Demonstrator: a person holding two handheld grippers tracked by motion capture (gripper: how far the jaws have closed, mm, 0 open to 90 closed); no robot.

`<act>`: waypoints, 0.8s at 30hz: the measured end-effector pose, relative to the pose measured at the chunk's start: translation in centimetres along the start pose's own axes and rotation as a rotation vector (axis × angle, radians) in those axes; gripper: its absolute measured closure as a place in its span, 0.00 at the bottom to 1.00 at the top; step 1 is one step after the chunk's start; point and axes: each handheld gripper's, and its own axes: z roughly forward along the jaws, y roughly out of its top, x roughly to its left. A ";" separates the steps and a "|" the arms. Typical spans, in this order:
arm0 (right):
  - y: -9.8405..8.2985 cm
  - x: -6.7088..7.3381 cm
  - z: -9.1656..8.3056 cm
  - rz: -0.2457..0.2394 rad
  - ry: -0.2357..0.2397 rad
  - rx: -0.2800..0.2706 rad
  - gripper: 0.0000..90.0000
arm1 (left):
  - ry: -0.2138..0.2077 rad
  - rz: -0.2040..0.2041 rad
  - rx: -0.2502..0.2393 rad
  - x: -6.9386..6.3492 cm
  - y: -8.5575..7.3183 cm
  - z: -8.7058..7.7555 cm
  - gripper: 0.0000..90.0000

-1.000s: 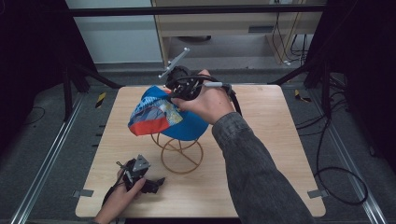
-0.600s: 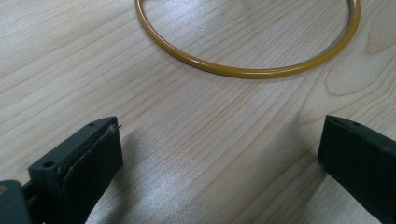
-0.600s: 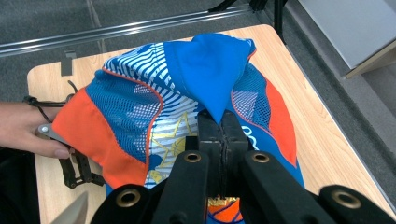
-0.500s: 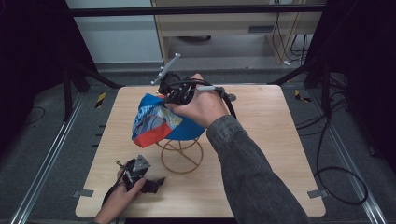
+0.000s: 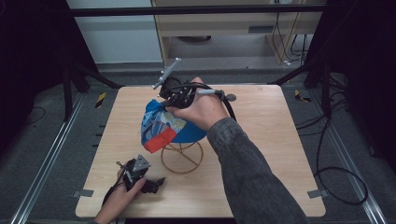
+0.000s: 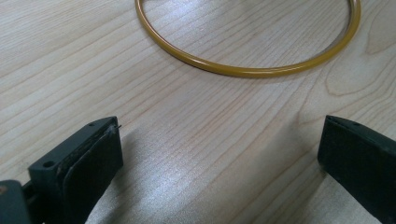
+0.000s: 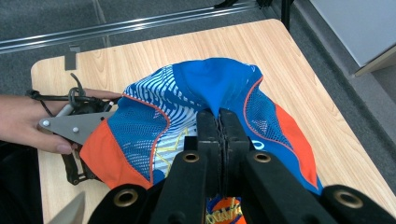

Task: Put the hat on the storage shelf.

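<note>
A blue, white and orange cap [image 5: 164, 127] hangs over the top of a yellow wire stand [image 5: 182, 158] in the middle of the wooden table [image 5: 280, 140]. My right gripper [image 5: 168, 103] is shut on a fold of the cap's blue crown; in the right gripper view the jaws [image 7: 219, 116] pinch the cap [image 7: 154, 116] tightly. My left gripper [image 5: 156, 183] rests on the table near the front left, open and with nothing in it. In the left gripper view its jaws [image 6: 219, 149] stand wide apart, just short of the stand's yellow base ring [image 6: 243, 71].
The person's right forearm, in a grey sleeve [image 5: 252, 172], crosses the table's right front. Metal rails [image 5: 51, 154] and cables [image 5: 336, 177] run along the floor on both sides. Bare wood lies to the right of the stand and at the back left.
My right gripper has sunk slightly with the cap, and the cap's orange brim now hangs lower over the stand. The left gripper has kept still.
</note>
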 end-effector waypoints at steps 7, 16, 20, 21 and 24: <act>-0.2 0.0 0.0 0.003 0.009 0.001 0.93 | 0.000 0.001 0.000 0.0 0.0 0.0 0.00; -0.5 -0.1 -0.2 0.014 0.013 -0.014 0.85 | 0.000 0.001 0.000 0.0 0.0 0.0 0.00; -0.6 0.0 -0.2 0.012 0.010 -0.012 0.82 | 0.000 0.001 0.000 0.0 0.0 0.0 0.00; -0.6 0.0 -0.3 0.013 0.011 -0.012 0.82 | 0.000 0.001 0.000 0.0 0.0 0.0 0.00; -0.6 0.0 -0.3 0.015 0.008 -0.013 0.80 | 0.000 0.001 0.000 0.0 0.0 0.0 0.00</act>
